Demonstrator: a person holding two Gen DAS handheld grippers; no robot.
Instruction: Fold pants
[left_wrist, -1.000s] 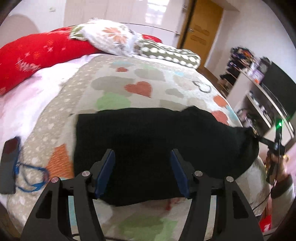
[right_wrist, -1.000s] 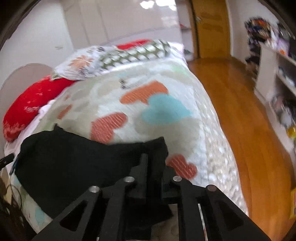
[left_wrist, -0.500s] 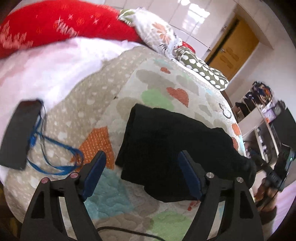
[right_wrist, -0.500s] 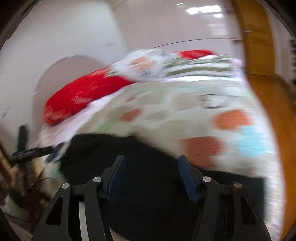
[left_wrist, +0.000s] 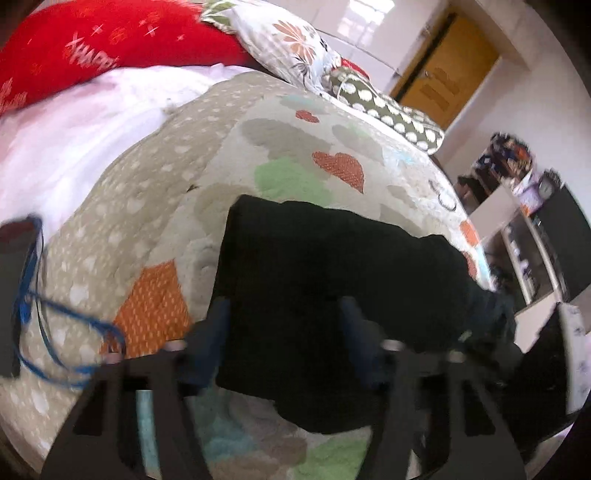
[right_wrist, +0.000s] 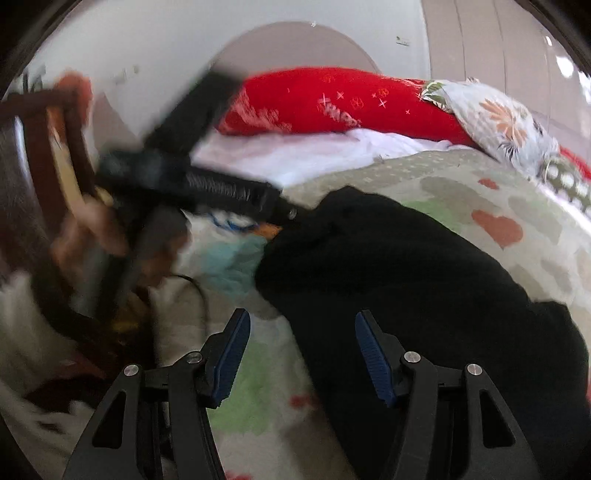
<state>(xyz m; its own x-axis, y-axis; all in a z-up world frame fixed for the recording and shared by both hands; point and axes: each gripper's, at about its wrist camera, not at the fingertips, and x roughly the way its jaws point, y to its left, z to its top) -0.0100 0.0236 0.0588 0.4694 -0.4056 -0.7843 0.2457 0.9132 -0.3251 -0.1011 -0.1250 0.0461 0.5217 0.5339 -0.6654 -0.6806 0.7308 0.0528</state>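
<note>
The black pants (left_wrist: 332, 280) lie folded on the bed (left_wrist: 155, 192). My left hand-held gripper (left_wrist: 284, 332) and right hand-held gripper (right_wrist: 303, 350) both gape empty; I should pinch one edge squarely.

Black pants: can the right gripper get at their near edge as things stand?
Probably yes: the right gripper is open, the black pants lie flat on the quilt just ahead, nothing between.

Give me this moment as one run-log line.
left gripper: open, over pants edge | right gripper: open, holding nothing | black pants: lying flat on heart quilt
</note>
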